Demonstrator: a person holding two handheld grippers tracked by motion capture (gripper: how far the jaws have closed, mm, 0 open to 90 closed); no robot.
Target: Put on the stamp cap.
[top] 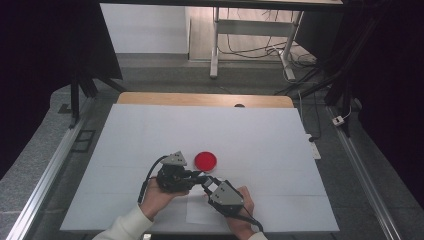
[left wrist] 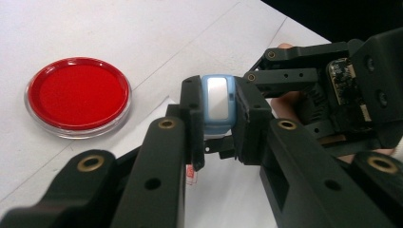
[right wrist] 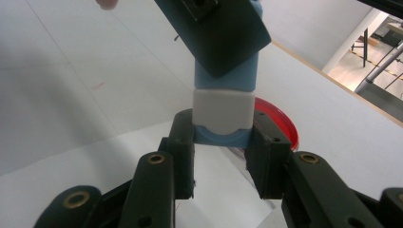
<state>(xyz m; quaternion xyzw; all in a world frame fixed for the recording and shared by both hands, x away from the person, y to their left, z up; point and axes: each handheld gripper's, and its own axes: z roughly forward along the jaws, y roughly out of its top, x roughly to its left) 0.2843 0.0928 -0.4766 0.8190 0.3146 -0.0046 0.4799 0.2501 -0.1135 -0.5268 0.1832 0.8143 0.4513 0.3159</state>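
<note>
A small light-blue block with a white cap (left wrist: 218,101) is held between both grippers just above the table. In the left gripper view my left gripper (left wrist: 219,114) is shut on its blue body, the white face turned toward the camera. My right gripper (right wrist: 222,138) is shut on the block's (right wrist: 222,111) white-capped end, with the left gripper's jaw crossing the blue part above. From the high view, the left gripper (top: 196,176) and right gripper (top: 205,181) meet tip to tip near the table's front. A round red dish (top: 206,159) in a clear rim lies flat just behind them.
A white cover (top: 260,135) spreads over the table, with a wooden edge (top: 200,99) at the back. A loose white sheet (top: 197,212) lies under the hands. Metal rails run along both sides, and a desk frame with cables stands beyond.
</note>
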